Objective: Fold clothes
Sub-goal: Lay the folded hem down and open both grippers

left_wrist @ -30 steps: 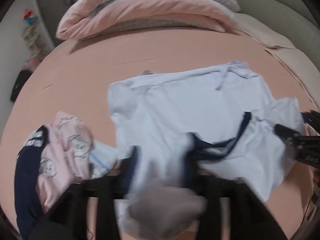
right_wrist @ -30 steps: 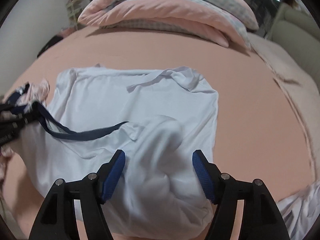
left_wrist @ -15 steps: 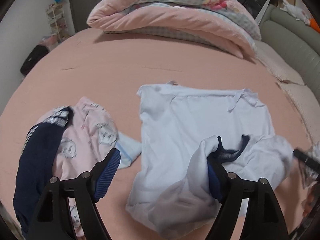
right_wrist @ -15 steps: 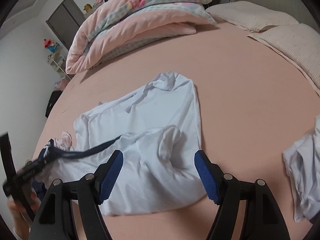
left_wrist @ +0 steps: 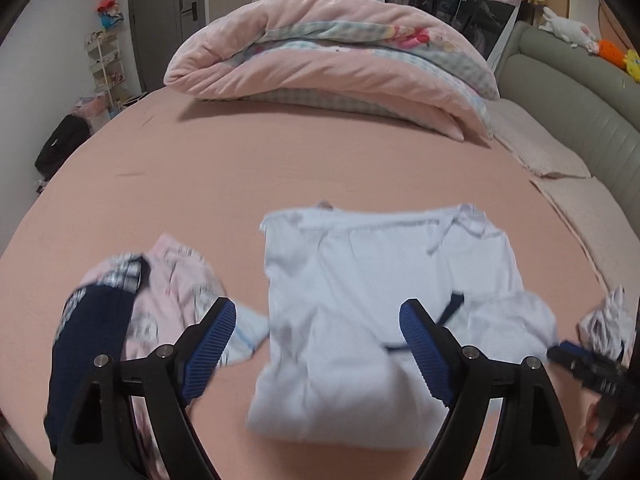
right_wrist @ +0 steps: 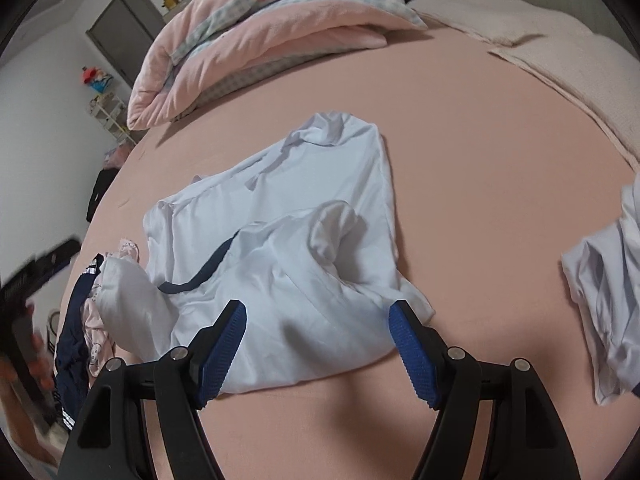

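Observation:
A white shirt point(left_wrist: 380, 280) with a navy neck trim point(left_wrist: 452, 304) lies on the pink bed sheet point(left_wrist: 280, 168), its near part folded over onto the rest. My left gripper point(left_wrist: 318, 340) hangs above the shirt's near edge; its jaws are opening and the blue pads point(left_wrist: 212, 344) touch no cloth. In the right wrist view the same shirt point(right_wrist: 280, 240) spreads ahead, its trim point(right_wrist: 208, 264) curving left. My right gripper point(right_wrist: 318, 340) is open over the shirt's near hem, nothing between its fingers.
A pile of pink and navy clothes point(left_wrist: 152, 300) sits left of the shirt. Another white garment point(right_wrist: 608, 280) lies to the right. A folded quilt point(left_wrist: 328, 60) fills the far end of the bed, with pillows point(right_wrist: 540, 40) and a grey headboard point(left_wrist: 580, 92) beside it.
The left gripper has let go of the shirt's collar end, widened and lifted back. The right gripper rolled and drew away to the right. The folded part now rests on the shirt.

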### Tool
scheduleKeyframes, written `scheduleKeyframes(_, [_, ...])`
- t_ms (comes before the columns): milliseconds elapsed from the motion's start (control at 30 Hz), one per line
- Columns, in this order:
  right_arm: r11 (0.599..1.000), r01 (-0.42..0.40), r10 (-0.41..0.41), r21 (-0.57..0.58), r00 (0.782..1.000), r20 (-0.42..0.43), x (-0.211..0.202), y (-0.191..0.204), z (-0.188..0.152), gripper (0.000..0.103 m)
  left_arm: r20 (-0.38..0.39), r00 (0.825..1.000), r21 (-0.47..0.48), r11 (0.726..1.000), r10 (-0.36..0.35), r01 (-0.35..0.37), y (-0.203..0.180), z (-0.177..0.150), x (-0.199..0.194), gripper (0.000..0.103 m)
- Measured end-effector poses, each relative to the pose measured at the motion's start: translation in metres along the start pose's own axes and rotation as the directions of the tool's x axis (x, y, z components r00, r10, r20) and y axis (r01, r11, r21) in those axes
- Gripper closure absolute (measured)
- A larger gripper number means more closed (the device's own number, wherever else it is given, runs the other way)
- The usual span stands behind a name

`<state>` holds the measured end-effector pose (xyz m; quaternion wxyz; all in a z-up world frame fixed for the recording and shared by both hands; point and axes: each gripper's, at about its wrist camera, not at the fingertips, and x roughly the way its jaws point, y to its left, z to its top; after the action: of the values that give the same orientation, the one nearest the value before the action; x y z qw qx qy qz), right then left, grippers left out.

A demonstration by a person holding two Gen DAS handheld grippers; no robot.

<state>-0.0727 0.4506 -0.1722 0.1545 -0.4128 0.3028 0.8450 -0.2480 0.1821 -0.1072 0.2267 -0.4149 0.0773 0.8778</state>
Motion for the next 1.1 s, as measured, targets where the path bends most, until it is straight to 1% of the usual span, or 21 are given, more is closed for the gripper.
scheduleKeyframes(133, [0.999,-0.003,0.003,0.041,1.0,-0.015,-0.001,-0.007,-0.005,0.029,-0.028,0.998,-0.056,0.997,-0.048,0.046,0.002,-0.029,-0.007,0.019])
scheduleKeyframes(233, [0.997,-0.013,0.016,0.081,0.999,-0.032,-0.001,-0.014,-0.01,0.029,-0.04,0.998,-0.086,0.996,-0.043,0.039,0.005,-0.045,-0.007,0.019])
scheduleKeyframes(267, [0.995,-0.023,0.027,0.098,0.999,-0.037,0.0,-0.016,-0.012,0.029,-0.039,0.999,-0.091,0.996,-0.025,0.022,0.006,-0.05,-0.006,0.019])
scheduleKeyframes(333, [0.99,-0.046,0.053,0.134,0.997,-0.048,0.001,-0.021,-0.015,0.029,-0.051,0.999,-0.098,0.995,-0.017,0.012,0.007,-0.058,-0.002,0.019])
scheduleKeyframes(400, [0.985,-0.062,0.073,0.163,0.996,-0.059,0.003,-0.025,-0.018,0.029,-0.065,0.997,-0.119,0.992,-0.044,0.036,0.009,-0.066,0.002,0.019])
scheduleKeyframes(467, [0.978,-0.083,0.097,0.192,0.993,-0.066,0.005,-0.027,-0.02,0.029,-0.081,0.995,-0.139,0.989,-0.054,0.042,0.009,-0.074,0.005,0.019])
scheduleKeyframes(533, [0.969,-0.102,0.121,0.225,0.99,-0.071,0.008,-0.03,-0.022,0.029,-0.087,0.993,-0.177,0.982,-0.075,0.059,0.013,-0.082,0.007,0.019])
scheduleKeyframes(600, [0.954,-0.133,0.159,0.27,0.984,-0.076,0.011,-0.033,-0.025,0.029,-0.091,0.99,-0.228,0.97,-0.112,0.089,0.018,-0.088,0.01,0.019])
scheduleKeyframes(700, [0.924,-0.179,0.217,0.338,0.973,-0.079,0.017,-0.039,-0.027,0.029,-0.075,0.99,-0.278,0.956,-0.118,0.093,0.025,-0.095,0.016,0.019])
scheduleKeyframes(767, [0.913,-0.183,0.228,0.365,0.97,-0.083,0.02,-0.042,-0.028,0.029,-0.093,0.987,-0.306,0.947,-0.128,0.094,0.03,-0.1,0.023,0.019])
scheduleKeyframes(867, [0.905,-0.174,0.225,0.388,0.97,-0.089,0.025,-0.044,-0.028,0.029,-0.121,0.976,-0.363,0.923,-0.18,0.125,0.036,-0.108,0.032,0.019])
scheduleKeyframes(967, [0.897,-0.18,0.233,0.404,0.969,-0.087,0.028,-0.045,-0.027,0.029,-0.123,0.969,-0.403,0.903,-0.215,0.149,0.039,-0.113,0.039,0.019])
scheduleKeyframes(1067, [0.894,-0.178,0.233,0.412,0.969,-0.086,0.033,-0.045,-0.027,0.029,-0.131,0.97,-0.387,0.911,-0.206,0.142,0.037,-0.114,0.046,0.019])
scheduleKeyframes(1100, [0.893,-0.175,0.231,0.414,0.969,-0.087,0.035,-0.045,-0.026,0.029,-0.129,0.972,-0.373,0.917,-0.198,0.137,0.035,-0.113,0.047,0.019])
